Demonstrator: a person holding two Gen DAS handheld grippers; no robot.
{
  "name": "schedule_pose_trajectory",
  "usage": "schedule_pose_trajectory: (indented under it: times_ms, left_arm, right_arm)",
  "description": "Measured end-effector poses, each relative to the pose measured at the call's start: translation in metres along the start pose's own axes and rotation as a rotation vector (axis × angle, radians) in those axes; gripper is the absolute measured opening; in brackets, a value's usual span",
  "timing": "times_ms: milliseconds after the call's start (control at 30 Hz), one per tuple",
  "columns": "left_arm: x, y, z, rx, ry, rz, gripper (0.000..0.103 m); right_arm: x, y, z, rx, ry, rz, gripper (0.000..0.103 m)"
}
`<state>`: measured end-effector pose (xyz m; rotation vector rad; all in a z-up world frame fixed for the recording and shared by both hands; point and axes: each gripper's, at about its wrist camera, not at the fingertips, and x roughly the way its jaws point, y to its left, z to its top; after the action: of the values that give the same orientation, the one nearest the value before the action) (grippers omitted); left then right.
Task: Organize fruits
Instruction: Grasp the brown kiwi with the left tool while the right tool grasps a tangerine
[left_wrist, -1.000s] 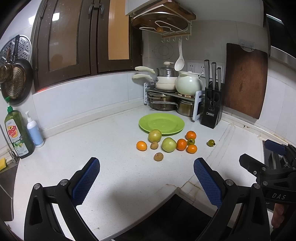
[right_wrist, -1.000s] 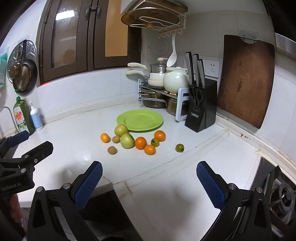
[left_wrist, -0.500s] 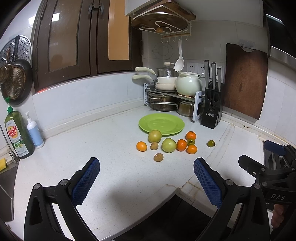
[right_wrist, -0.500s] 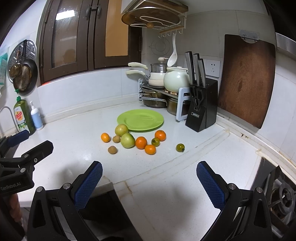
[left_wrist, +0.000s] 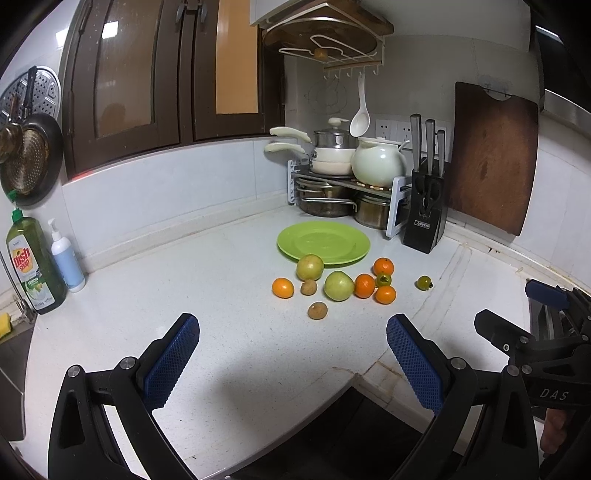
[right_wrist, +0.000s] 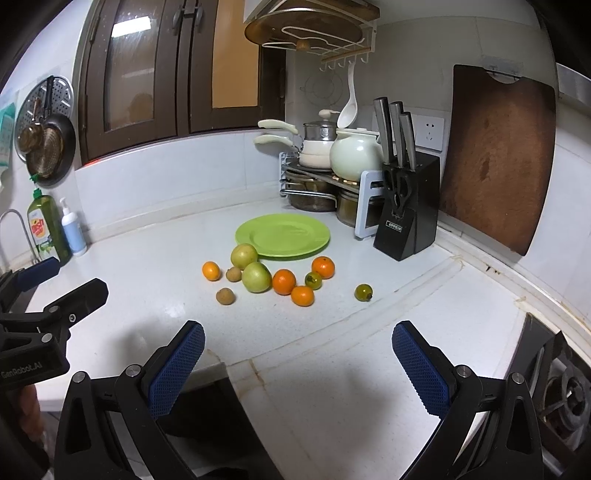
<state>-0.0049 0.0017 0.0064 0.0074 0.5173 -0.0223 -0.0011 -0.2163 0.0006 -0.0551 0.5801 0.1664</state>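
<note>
An empty green plate (left_wrist: 323, 243) (right_wrist: 283, 235) lies on the white counter near the back corner. In front of it lie loose fruits: two green apples (left_wrist: 338, 285) (right_wrist: 256, 277), several small oranges (left_wrist: 283, 287) (right_wrist: 284, 281), two brown kiwis (left_wrist: 317, 310) (right_wrist: 225, 296) and two small green fruits (left_wrist: 424, 282) (right_wrist: 363, 292). My left gripper (left_wrist: 291, 363) is open and empty, above the counter's front edge, well short of the fruits. My right gripper (right_wrist: 297, 363) is open and empty, also short of them.
A black knife block (left_wrist: 424, 221) (right_wrist: 406, 221), a pot rack with a white kettle (left_wrist: 377, 167) and a wooden cutting board (right_wrist: 495, 162) stand behind the plate. Dish soap (left_wrist: 33, 266) and a dispenser stand far left. A stove (right_wrist: 565, 391) is at right.
Both grippers stay open and nearly still. The right wrist view has crept slightly forward toward the fruits. No fruit has moved.
</note>
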Motion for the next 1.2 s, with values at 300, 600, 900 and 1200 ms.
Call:
schedule_pose_trajectory:
  times_ms: [300,600,900,1200]
  left_arm:
    - [0.031,0.005,0.0,0.002,0.061,-0.028,0.103]
    - [0.081,0.012,0.01,0.067,0.059,-0.043,0.099]
    - [0.145,0.013,0.008,0.136,0.15,-0.155,0.08]
    - [0.193,-0.001,-0.002,0.103,0.268,-0.176,0.062]
  right_arm:
    - [0.025,0.004,0.001,-0.012,0.044,0.003,0.102]
    - [0.078,0.014,0.014,-0.025,0.081,0.006,0.102]
    - [0.139,0.008,0.017,0.019,0.173,-0.039,0.091]
    - [0.183,0.003,0.012,-0.007,0.265,0.017,0.075]
